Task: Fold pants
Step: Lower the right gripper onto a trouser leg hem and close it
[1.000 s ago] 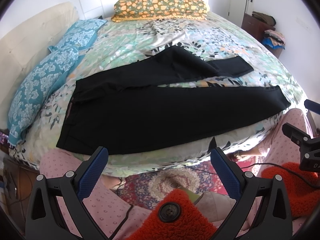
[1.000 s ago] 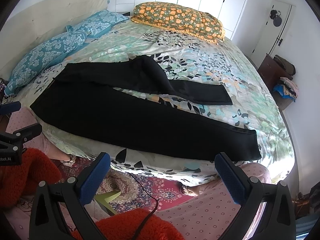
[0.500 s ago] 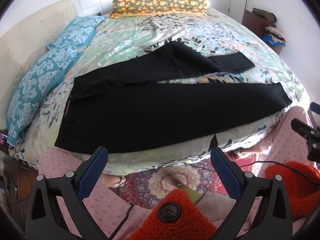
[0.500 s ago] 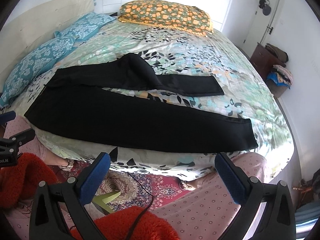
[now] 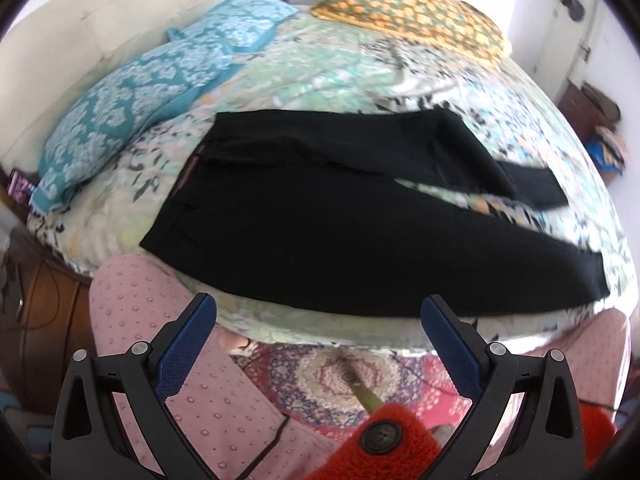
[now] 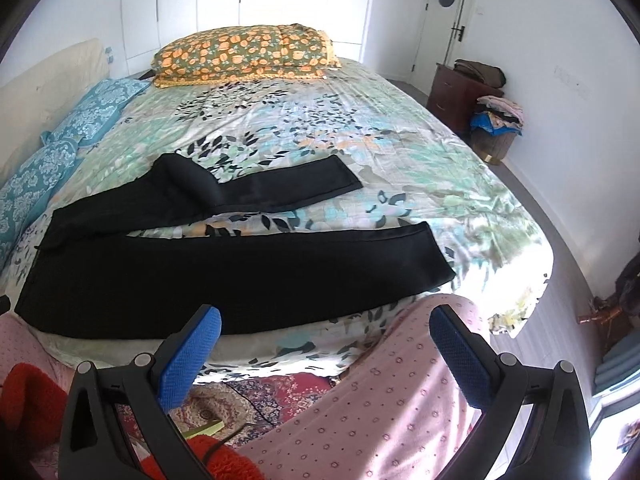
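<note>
Black pants [image 5: 340,232] lie spread on a floral-sheeted bed [image 5: 328,68], waistband at the left, legs running right. The near leg [image 6: 248,276] lies flat along the bed's front edge; the far leg [image 6: 256,190] is crumpled and bent near its middle. My left gripper [image 5: 319,332] hangs open just short of the bed's edge, in front of the seat of the pants, holding nothing. My right gripper [image 6: 326,340] is open too, off the bed's edge below the near leg's cuff end, with nothing between its blue pads [image 6: 460,354].
Blue patterned pillows [image 5: 160,80] line the bed's left side and an orange flowered pillow [image 6: 244,54] lies at the far end. A person's knees in pink dotted trousers [image 6: 384,396] press against the bed. A patterned rug [image 5: 332,376] covers the floor; a dresser with clothes [image 6: 476,92] stands right.
Both grippers have swung apart: the left view has turned toward the waistband end, the right view toward the cuff end. The pants have not moved. Both stay open.
</note>
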The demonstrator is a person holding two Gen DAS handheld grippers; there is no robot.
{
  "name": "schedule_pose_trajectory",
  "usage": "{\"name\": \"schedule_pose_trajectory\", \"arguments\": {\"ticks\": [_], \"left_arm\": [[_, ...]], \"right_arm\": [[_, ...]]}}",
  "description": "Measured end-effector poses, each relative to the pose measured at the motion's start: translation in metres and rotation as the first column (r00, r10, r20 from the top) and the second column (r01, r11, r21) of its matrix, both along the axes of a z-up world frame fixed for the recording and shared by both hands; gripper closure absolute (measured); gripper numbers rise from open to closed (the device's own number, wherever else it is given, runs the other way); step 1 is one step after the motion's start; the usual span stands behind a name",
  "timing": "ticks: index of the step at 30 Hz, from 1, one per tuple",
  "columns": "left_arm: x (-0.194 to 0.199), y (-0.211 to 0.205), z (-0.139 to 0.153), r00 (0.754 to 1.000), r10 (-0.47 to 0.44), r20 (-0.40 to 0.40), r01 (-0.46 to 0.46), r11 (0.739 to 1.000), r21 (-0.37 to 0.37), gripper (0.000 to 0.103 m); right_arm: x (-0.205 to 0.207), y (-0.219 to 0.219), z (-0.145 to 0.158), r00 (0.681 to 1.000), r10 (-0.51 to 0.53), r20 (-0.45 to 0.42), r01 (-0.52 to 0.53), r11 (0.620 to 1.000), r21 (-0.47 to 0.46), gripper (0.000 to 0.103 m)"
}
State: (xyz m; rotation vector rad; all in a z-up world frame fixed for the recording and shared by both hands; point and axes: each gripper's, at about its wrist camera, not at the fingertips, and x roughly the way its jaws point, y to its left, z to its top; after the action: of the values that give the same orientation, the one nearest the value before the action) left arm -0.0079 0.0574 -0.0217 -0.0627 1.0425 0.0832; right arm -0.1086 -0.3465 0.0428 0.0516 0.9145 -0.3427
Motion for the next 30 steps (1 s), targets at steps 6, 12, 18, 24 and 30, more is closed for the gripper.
{"name": "schedule_pose_trajectory", "arguments": {"ticks": [6, 12, 18, 24, 30], "left_arm": [[0.013, 0.020, 0.002, 0.996, 0.084, 0.032, -0.083, 0.996, -0.019, 0.001], [0.043, 0.002, 0.023, 0.985, 0.011, 0.170, -0.021, 0.998, 0.054, 0.001], [0.071, -0.022, 0.037, 0.973, -0.045, 0.228, 0.039, 0.999, 0.033, 0.001], [0.074, -0.034, -0.004, 0.991, -0.069, 0.112, 0.065, 0.997, 0.036, 0.001], [0.078, -0.035, -0.041, 0.997, -0.072, -0.028, 0.073, 0.997, 0.010, 0.001]], "right_arm": [[0.019, 0.032, 0.010, 0.978, 0.176, 0.115, -0.177, 0.984, -0.001, 0.000], [0.060, 0.025, 0.015, 0.913, 0.287, 0.290, -0.363, 0.897, 0.254, 0.000], [0.127, -0.036, -0.027, 0.969, 0.172, 0.179, -0.243, 0.808, 0.537, 0.000], [0.186, -0.092, -0.023, 0.967, 0.180, 0.181, -0.248, 0.834, 0.493, 0.000], [0.298, -0.185, -0.061, 0.974, 0.225, -0.035, -0.205, 0.932, 0.297, 0.003]]}}
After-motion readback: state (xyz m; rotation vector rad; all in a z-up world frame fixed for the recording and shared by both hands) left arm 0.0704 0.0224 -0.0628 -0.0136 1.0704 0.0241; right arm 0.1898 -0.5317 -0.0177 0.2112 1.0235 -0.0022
